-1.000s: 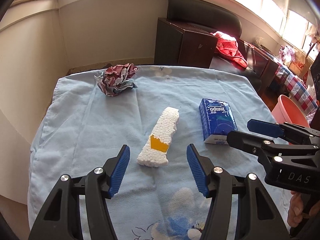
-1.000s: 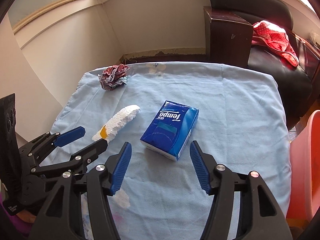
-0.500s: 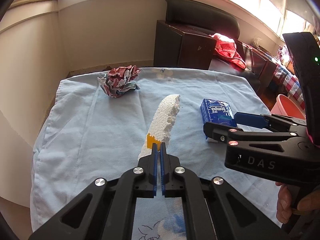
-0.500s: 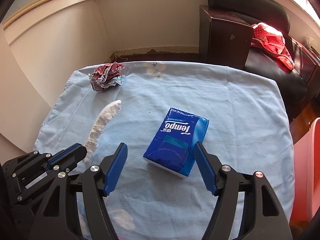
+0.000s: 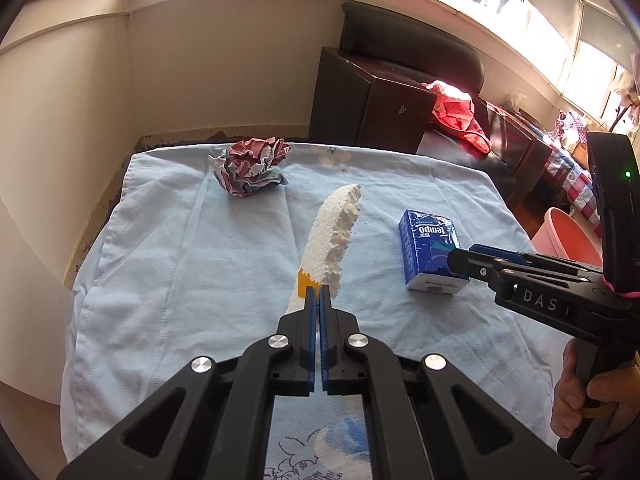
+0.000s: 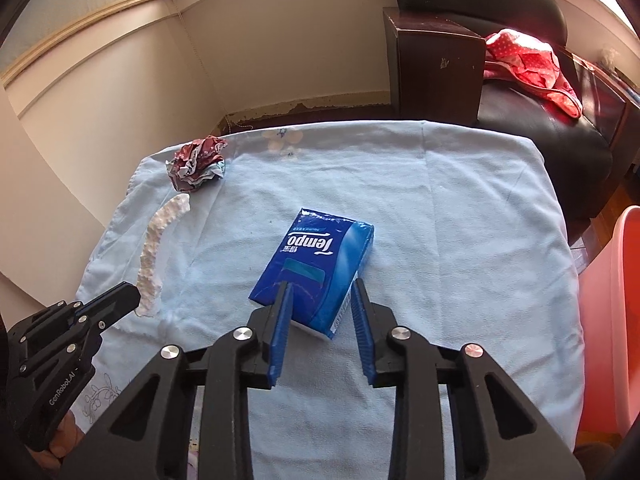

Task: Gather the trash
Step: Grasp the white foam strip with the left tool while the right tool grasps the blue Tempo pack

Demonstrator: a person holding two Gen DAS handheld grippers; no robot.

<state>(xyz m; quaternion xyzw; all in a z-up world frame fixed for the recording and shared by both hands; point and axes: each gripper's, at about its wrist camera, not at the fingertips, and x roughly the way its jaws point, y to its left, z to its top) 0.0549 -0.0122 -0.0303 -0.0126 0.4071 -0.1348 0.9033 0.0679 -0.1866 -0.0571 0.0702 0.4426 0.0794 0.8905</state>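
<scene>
Foam strip (image 5: 332,236) clenched in left gripper (image 5: 319,294) jaws; right gripper (image 6: 321,284) jaws, closing, straddle tissue pack (image 6: 320,248) (grip unclear); basin (image 5: 564,232) interior hidden.

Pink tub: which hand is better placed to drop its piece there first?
Probably right. The pink tub stands beside the right gripper, whose jaws have just been closing around the tissue pack. The left gripper, shut on the foam strip, sits farther away.

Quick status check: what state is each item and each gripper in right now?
Left gripper: shut on the foam strip's near end.
Foam strip: clamped at one end, far end raised.
Right gripper: jaws just closing around the tissue pack; contact unclear.
Tissue pack: flat on the blue cloth, unopened.
Crumpled paper: balled up, untouched.
Pink bin: beside table, contents hidden.
</scene>
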